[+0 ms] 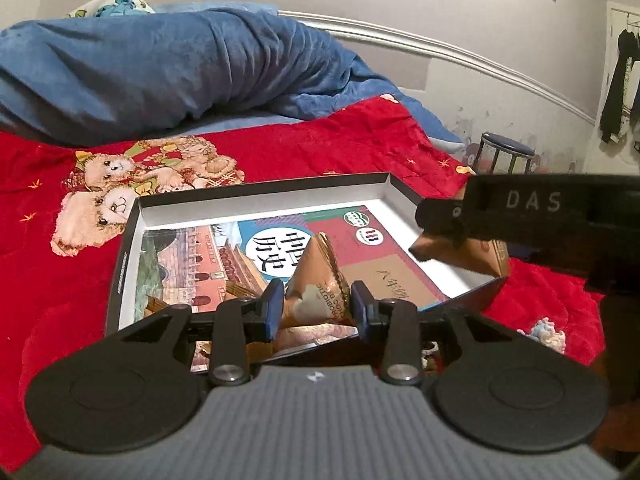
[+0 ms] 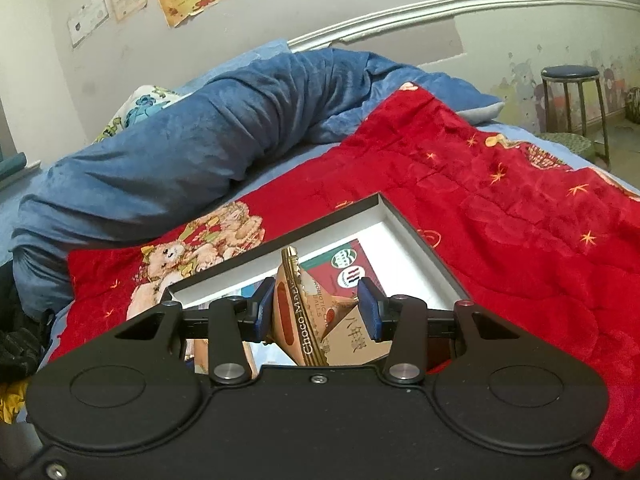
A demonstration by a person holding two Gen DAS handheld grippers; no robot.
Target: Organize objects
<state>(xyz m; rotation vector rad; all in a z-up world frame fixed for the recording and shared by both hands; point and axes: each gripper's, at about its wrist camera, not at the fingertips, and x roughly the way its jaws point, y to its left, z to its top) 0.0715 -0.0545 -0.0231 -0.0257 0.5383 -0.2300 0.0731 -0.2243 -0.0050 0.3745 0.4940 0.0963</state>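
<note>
A shallow black box with white inside (image 1: 256,204) lies on the red bear blanket (image 1: 60,260). A history book (image 1: 224,256) lies flat in it. My left gripper (image 1: 316,304) is shut on a gold-brown pyramid snack packet (image 1: 320,280) just above the book's near edge. My right gripper (image 2: 318,312) is shut on a similar gold "Choco" packet (image 2: 296,312) over the box's right side (image 2: 420,248); it shows in the left wrist view (image 1: 472,252) under the right gripper's body (image 1: 532,208). The book shows in the right wrist view (image 2: 352,268).
A rolled blue quilt (image 1: 160,72) lies across the back of the bed, with a floral pillow (image 1: 116,4) behind. A blue-topped stool (image 2: 572,92) stands by the wall to the right. A small knitted item (image 1: 544,332) lies on the blanket near the box.
</note>
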